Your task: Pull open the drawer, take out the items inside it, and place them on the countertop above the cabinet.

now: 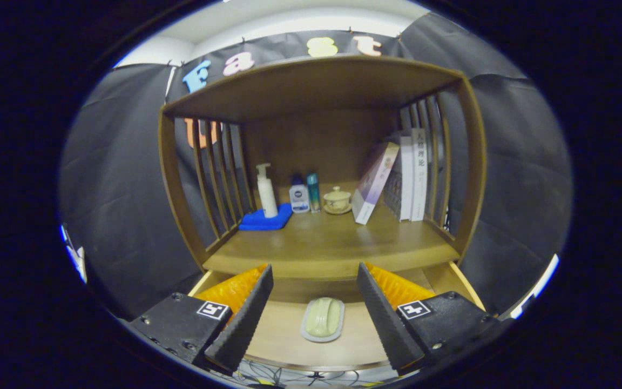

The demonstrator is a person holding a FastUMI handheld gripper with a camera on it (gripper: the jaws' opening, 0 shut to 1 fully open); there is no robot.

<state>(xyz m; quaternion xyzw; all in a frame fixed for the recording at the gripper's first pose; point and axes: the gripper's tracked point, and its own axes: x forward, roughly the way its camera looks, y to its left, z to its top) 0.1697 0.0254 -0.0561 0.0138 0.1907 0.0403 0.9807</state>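
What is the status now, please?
Tool open, fingers apart above open drawer. Soap dish lies in drawer, between fingers, untouched. Countertop above has free space in front.

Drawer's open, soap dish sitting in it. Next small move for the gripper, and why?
Probably lower the gripper straight down over the soap dish. The drawer is already pulled out, the fingers are spread with the dish lying between them, and nothing is gripped yet.

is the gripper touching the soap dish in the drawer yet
Apart. The gripper view shows the gripper open, with bare drawer floor between each finger and the soap dish.
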